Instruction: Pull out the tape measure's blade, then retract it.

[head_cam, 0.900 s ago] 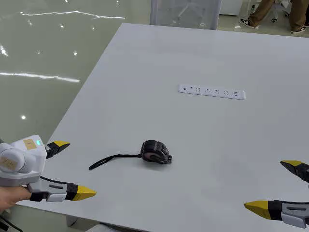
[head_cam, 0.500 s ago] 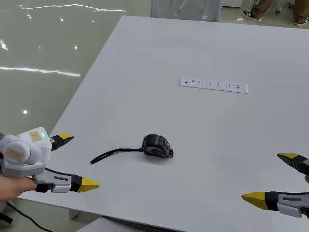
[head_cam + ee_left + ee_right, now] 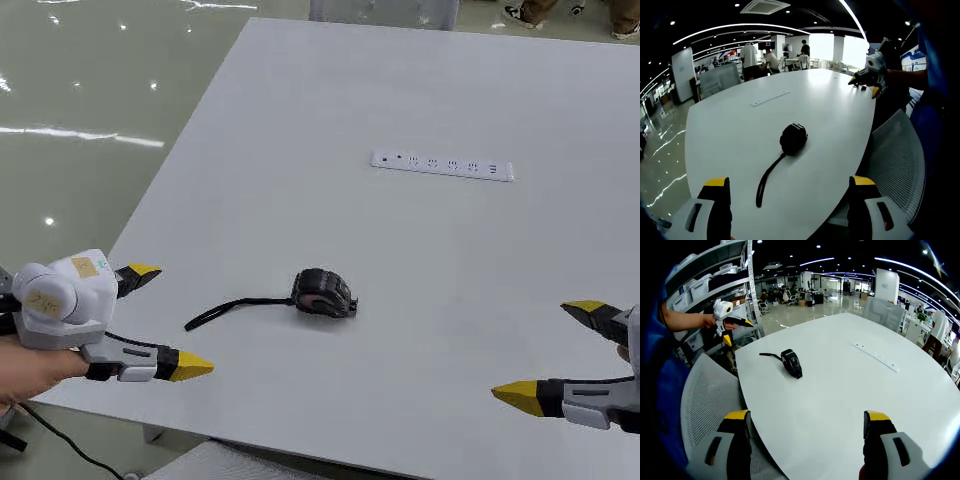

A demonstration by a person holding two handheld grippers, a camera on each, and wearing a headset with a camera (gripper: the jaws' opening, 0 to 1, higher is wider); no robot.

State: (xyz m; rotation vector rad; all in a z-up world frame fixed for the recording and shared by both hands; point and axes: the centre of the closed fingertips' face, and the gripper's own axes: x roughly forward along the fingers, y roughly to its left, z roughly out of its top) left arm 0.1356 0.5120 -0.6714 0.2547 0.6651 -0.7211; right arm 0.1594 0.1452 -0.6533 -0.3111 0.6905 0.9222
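The tape measure (image 3: 323, 292) lies on the table (image 3: 400, 90) near its front edge, with its strap (image 3: 225, 310) toward the left gripper (image 3: 170, 318). This one and the right gripper (image 3: 548, 350) have fingers spread wide, holding nothing. I think a pinch on the strap alone could drag the case off the edge.

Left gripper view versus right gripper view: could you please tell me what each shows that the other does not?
Left gripper view: the right gripper from outside, jaws open. Right gripper view: the left gripper from outside, jaws open, before storage shelves. Shared: the tape measure, its strap, the power strip, the white table.
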